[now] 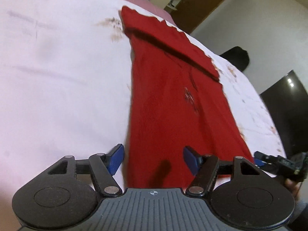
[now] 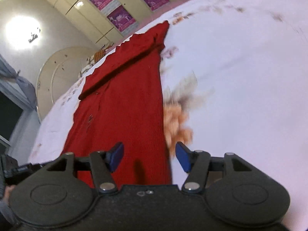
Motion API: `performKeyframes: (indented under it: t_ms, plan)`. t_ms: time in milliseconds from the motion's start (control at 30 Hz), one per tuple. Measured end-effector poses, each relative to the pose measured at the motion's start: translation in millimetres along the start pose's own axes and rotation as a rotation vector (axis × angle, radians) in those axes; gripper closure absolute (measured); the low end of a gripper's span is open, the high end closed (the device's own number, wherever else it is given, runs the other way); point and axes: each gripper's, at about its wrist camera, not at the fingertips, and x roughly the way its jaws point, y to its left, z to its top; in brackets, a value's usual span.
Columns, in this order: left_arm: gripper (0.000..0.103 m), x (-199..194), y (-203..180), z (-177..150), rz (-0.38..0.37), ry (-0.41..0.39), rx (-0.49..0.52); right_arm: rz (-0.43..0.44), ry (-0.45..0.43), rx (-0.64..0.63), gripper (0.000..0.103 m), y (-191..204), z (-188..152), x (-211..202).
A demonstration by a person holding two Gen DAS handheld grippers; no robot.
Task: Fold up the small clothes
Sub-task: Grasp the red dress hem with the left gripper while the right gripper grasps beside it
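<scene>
A red knitted garment (image 1: 169, 96) lies flat and long on a white floral bedsheet (image 1: 57, 77), its far end folded back with a scalloped hem. My left gripper (image 1: 154, 158) hovers over the garment's near left corner, its blue pads (image 1: 116, 158) apart and gripping nothing. In the right wrist view the same garment (image 2: 125, 105) runs away from me. My right gripper (image 2: 149, 156) is over its near right corner, open, with one pad (image 2: 182, 156) beyond the cloth's edge over the sheet (image 2: 240, 77). Each wrist view catches the other gripper at its edge.
The bed fills most of both views. Cream wardrobe doors with purple posters (image 2: 121, 18) stand behind it. A dark doorway (image 1: 202, 5) and a black glossy panel (image 1: 286, 104) lie to the right, and a round white headboard (image 2: 57, 73) to the left.
</scene>
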Motion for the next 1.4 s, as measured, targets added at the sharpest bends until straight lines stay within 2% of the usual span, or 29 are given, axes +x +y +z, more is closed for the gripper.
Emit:
performKeyframes:
  t_ms: [133, 233, 267, 300, 333, 400, 600, 633, 667, 700, 733, 767, 900, 967, 1033, 1133, 1167, 1200, 1267, 1300, 1400]
  plan:
    - [0.036, -4, 6, -16, -0.064, -0.024, -0.077, 0.035, -0.009, 0.064, 0.045, 1, -17, -12]
    - [0.036, 0, 16, -14, -0.11, -0.038, -0.138, 0.045, -0.016, 0.096, 0.047, -2, -20, -13]
    - [0.04, 2, 18, -13, -0.13, -0.04, -0.156, 0.054, -0.026, 0.119, 0.049, -7, -19, -14]
    - [0.059, 4, 21, -13, -0.152, -0.036, -0.176, 0.08, -0.035, 0.162, 0.051, -13, -16, -12]
    - [0.065, 11, 25, -13, -0.161, -0.014, -0.2, 0.109, -0.03, 0.192, 0.053, -19, -14, -10]
    - [0.066, 20, 21, -18, -0.155, -0.021, -0.199, 0.124, -0.023, 0.216, 0.06, -28, -10, -5]
    - [0.066, 22, 16, -23, -0.147, -0.062, -0.223, 0.167, 0.035, 0.221, 0.062, -29, -8, 12]
    - [0.066, 23, 17, -23, -0.144, -0.068, -0.224, 0.162, 0.038, 0.212, 0.065, -26, -9, 15]
    - [0.069, 22, 18, -24, -0.147, -0.076, -0.233, 0.145, 0.039, 0.195, 0.081, -22, -9, 18]
    - [0.09, 20, 19, -25, -0.135, -0.085, -0.238, 0.107, 0.039, 0.167, 0.097, -17, -9, 21]
    - [0.098, 17, 21, -26, -0.108, -0.087, -0.23, 0.068, 0.038, 0.14, 0.098, -12, -9, 23]
    - [0.097, 12, 23, -29, -0.108, -0.097, -0.235, 0.064, 0.03, 0.127, 0.098, -9, -10, 22]
    - [0.097, -19, 22, -34, -0.192, -0.199, -0.208, 0.072, -0.04, 0.081, 0.098, 1, -7, 1]
    - [0.097, -17, 26, -37, -0.168, -0.172, -0.203, 0.085, -0.057, 0.078, 0.098, 1, -7, -7]
    - [0.097, -6, 35, -43, -0.129, -0.124, -0.222, 0.029, -0.01, 0.082, 0.098, -6, -8, 2]
    - [0.097, -4, 41, -45, -0.145, -0.127, -0.287, 0.038, 0.011, 0.123, 0.095, -15, -11, 8]
    - [0.087, -5, 42, -45, -0.146, -0.132, -0.3, 0.038, 0.01, 0.135, 0.091, -15, -12, 7]
    - [0.073, -7, 45, -45, -0.158, -0.146, -0.315, 0.041, 0.011, 0.138, 0.084, -15, -12, 7]
    - [0.054, -9, 46, -40, -0.21, -0.164, -0.343, 0.057, 0.008, 0.138, 0.081, -17, -12, 5]
    - [0.046, -7, 46, -38, -0.218, -0.166, -0.349, 0.062, 0.016, 0.148, 0.081, -19, -11, 6]
    - [0.037, 0, 40, -26, -0.212, -0.176, -0.359, 0.079, 0.01, 0.184, 0.081, -24, -4, 11]
